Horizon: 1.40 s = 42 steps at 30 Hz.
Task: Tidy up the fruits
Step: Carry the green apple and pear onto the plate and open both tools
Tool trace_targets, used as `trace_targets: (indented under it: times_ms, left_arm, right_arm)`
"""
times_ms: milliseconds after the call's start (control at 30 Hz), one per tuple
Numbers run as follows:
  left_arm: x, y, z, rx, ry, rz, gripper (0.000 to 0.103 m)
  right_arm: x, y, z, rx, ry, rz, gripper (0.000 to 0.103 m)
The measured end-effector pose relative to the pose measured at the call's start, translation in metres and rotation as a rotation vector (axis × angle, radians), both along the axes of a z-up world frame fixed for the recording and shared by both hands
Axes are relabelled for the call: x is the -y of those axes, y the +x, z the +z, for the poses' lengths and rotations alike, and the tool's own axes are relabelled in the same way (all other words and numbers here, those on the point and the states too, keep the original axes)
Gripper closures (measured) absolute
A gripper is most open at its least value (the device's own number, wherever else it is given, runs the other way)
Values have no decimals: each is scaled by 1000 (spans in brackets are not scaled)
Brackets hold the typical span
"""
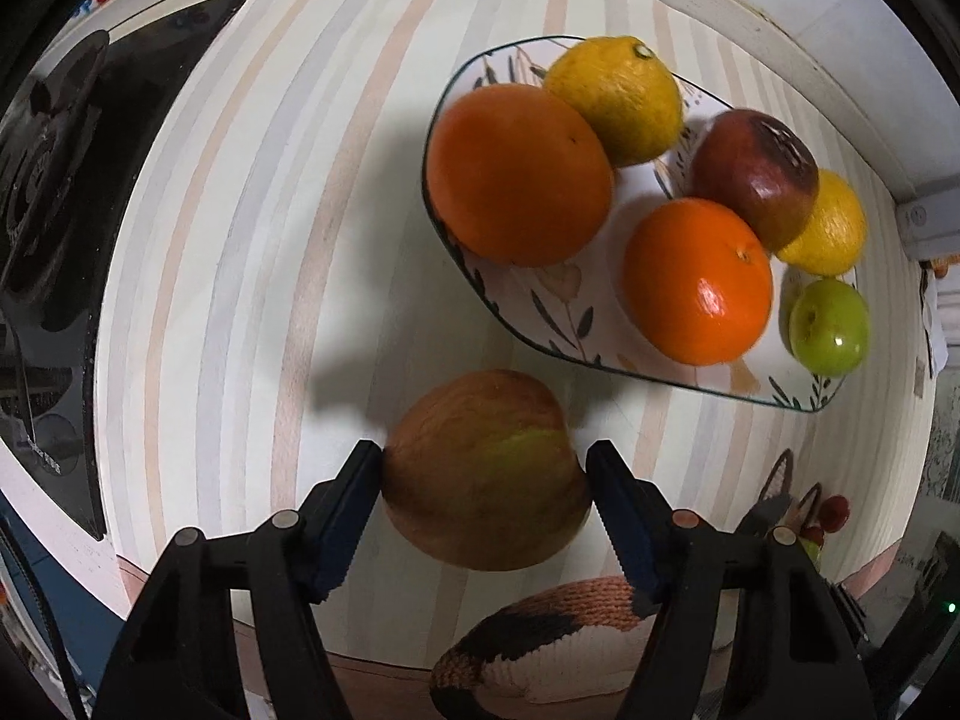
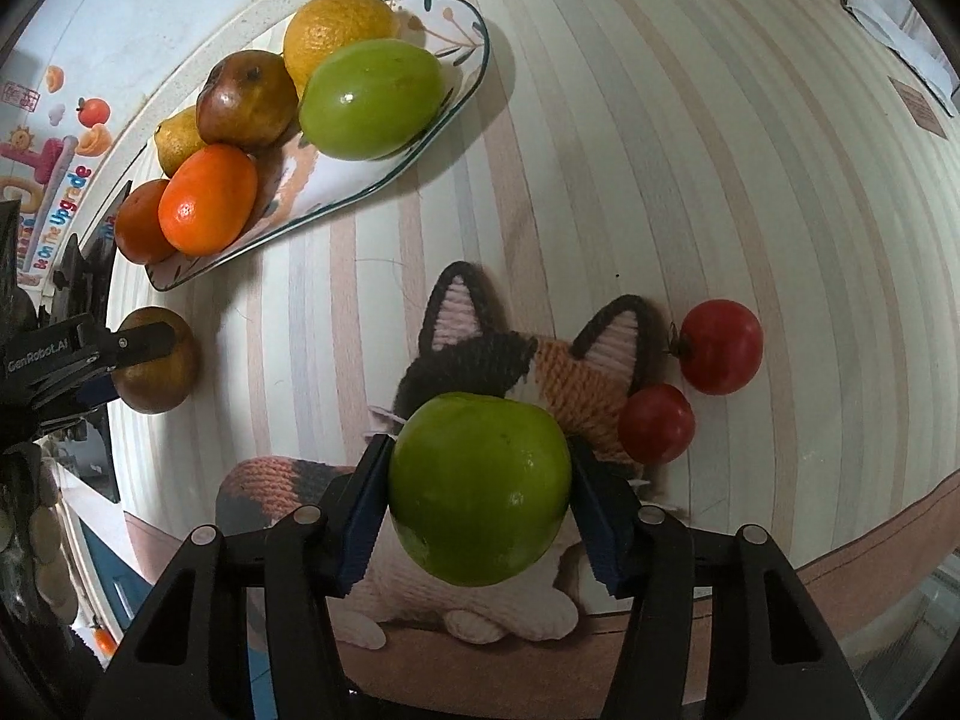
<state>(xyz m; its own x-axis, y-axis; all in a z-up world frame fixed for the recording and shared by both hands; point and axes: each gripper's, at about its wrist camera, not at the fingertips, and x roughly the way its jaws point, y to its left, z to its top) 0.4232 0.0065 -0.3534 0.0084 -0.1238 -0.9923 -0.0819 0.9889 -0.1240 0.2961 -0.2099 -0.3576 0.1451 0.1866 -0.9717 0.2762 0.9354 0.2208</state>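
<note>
Far to my left the striped worktop (image 1: 270, 240) is bare, and just right of that stretch my left jaws point straight down over the brownish apple (image 1: 486, 474), which sits on the worktop near the plate (image 1: 558, 312); both pads lie against its flanks at middling width, so I judge I have it, though only just. To do this well I should feel the squeeze settle before lifting, since the pads meet the apple at its widest bulge and a round skin can roll out sideways. Lift straight up, then carry it far and right to the plate. That plate is crowded: a big orange (image 1: 519, 174), a lemon (image 1: 618, 99), a dark red apple (image 1: 753, 171), a smaller orange (image 1: 699, 282), a second lemon (image 1: 831, 228) and a small green fruit (image 1: 831, 327). The bare patch along its near rim looks like the only room, so I would lower gently there and not knock the oranges. Further right, my right jaws hold the green apple (image 2: 480, 489) firmly between both pads, over the knitted cat (image 2: 576, 378). It should wait its turn, as both hands heading for one plate could collide. At the far right two red fruits (image 2: 720, 345) (image 2: 657, 423) lie touching the cat's ear side, not yet gathered
</note>
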Motion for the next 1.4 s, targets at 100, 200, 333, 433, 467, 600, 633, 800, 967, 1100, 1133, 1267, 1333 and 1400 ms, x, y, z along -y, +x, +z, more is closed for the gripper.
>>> trace_targets:
  times_ms: [100,200,333,433,467,600,633,800,967,1100,1133,1267,1333,1400]
  left_arm:
    - [8,-9,8,15,-2,-25,35]
    - [16,-18,23,43,-1,-61,35]
    - [36,-21,48,83,-43,-105,35]
    - [59,-13,69,116,-81,-144,35]
    - [63,-9,72,123,-92,-157,35]
    - [99,14,80,148,-110,-215,35]
    - [105,20,79,148,-108,-228,35]
    - [135,37,65,138,-95,-266,35]
    - [137,44,53,127,-82,-249,35]
    - [141,47,54,135,-78,-245,35]
    - [141,47,55,140,-71,-243,37]
    - [137,47,55,143,-72,-227,37]
    - [136,47,53,135,-76,-218,37]
    - [135,47,52,133,-78,-213,37]
  right_arm:
    - [0,-1,0,4,1,0,44]
    - [1,-2,2,13,3,0,44]
    - [2,-2,9,36,4,-6,44]
    - [7,0,17,60,13,-13,44]
    - [9,3,21,69,16,-18,44]
    - [27,16,42,120,20,-49,44]
    - [34,22,48,138,17,-56,44]
    - [63,69,74,199,13,-53,44]
    - [85,123,77,205,62,-35,44]
    - [81,156,65,180,104,11,44]
    - [78,164,60,165,124,23,44]
    - [68,173,44,136,138,43,44]
    - [64,178,39,130,144,54,44]
    - [63,178,38,129,141,63,43]
